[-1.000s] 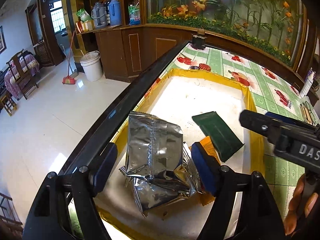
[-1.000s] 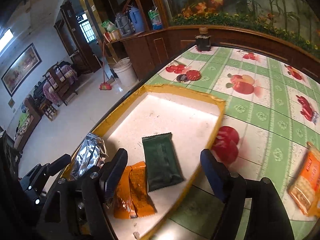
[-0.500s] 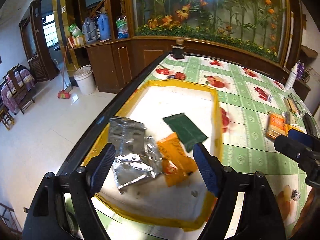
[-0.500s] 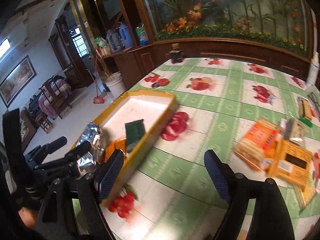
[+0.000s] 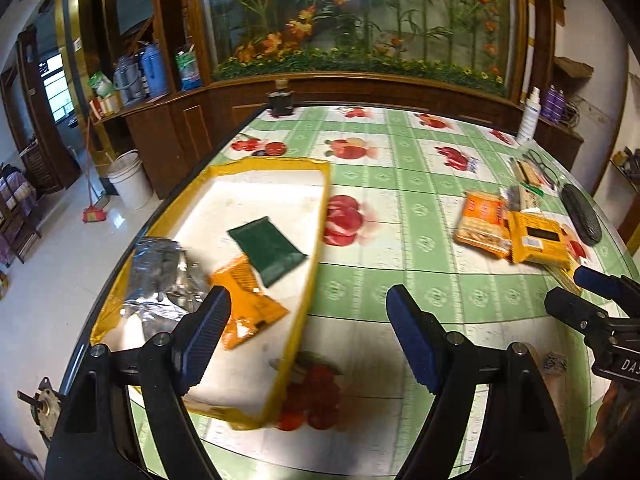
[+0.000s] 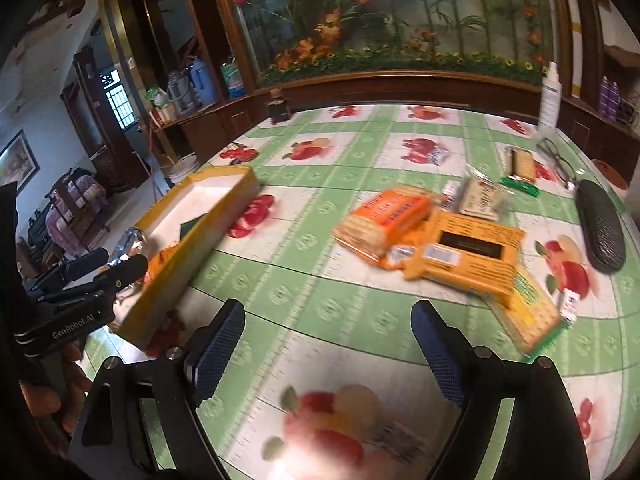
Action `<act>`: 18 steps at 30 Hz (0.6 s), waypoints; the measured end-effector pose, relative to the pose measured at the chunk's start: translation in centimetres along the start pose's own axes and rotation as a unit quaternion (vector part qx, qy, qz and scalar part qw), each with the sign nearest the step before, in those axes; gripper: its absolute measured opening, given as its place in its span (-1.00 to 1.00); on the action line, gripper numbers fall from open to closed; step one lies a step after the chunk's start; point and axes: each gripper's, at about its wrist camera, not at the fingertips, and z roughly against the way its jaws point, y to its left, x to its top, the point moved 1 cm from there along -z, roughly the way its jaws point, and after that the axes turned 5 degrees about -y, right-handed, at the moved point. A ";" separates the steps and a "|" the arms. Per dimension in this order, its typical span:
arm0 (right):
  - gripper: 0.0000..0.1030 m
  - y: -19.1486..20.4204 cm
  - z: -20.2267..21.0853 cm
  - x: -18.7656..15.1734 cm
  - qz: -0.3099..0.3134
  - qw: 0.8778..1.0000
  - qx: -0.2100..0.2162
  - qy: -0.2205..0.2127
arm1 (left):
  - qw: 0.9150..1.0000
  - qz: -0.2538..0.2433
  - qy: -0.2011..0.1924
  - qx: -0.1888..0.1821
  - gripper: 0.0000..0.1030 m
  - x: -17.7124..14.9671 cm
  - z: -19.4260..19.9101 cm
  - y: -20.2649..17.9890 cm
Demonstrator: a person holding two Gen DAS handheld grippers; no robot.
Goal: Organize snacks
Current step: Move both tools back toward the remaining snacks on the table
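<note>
A yellow-rimmed tray [image 5: 316, 216] at the table's left edge holds a crumpled silver packet [image 5: 160, 272], an orange packet [image 5: 248, 296] and a dark green packet [image 5: 268, 244]. My left gripper [image 5: 306, 304] hangs open over the tray's right rim with nothing between its fingers. My right gripper [image 6: 328, 312] is over bare tablecloth, its jaws opening and empty. Just beyond it lie an orange cracker pack [image 6: 384, 220], a yellow packet [image 6: 472, 256] and a yellow-green pack [image 6: 528, 316], partly overlapping. The tray [image 6: 200, 240] is to its left.
Small biscuit packs [image 6: 480, 196], glasses [image 6: 556, 160], a black case [image 6: 602, 228] and a white spray bottle [image 6: 550, 96] sit at the table's right. A dark jar [image 6: 278, 110] stands at the far edge. The floor drops off left of the tray.
Both grippers have swung right, away from the tray. The silver packet that lay between the left fingers now sits to their left. The loose snack pile has come into the right view.
</note>
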 end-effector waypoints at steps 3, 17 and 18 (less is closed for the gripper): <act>0.69 -2.2 1.3 -1.1 -0.009 1.000 -0.020 -0.001 | 1.000 -0.015 0.005 -0.016 0.56 -0.5 0.1 -1.9; 0.71 -10.8 5.1 -4.3 -0.076 0.994 -0.083 -0.005 | 0.993 -0.077 0.040 -0.084 0.56 -2.1 -0.4 -9.7; 0.71 -11.2 5.2 -4.4 -0.080 0.993 -0.085 -0.006 | 0.992 -0.077 0.042 -0.088 0.56 -2.0 -0.6 -10.1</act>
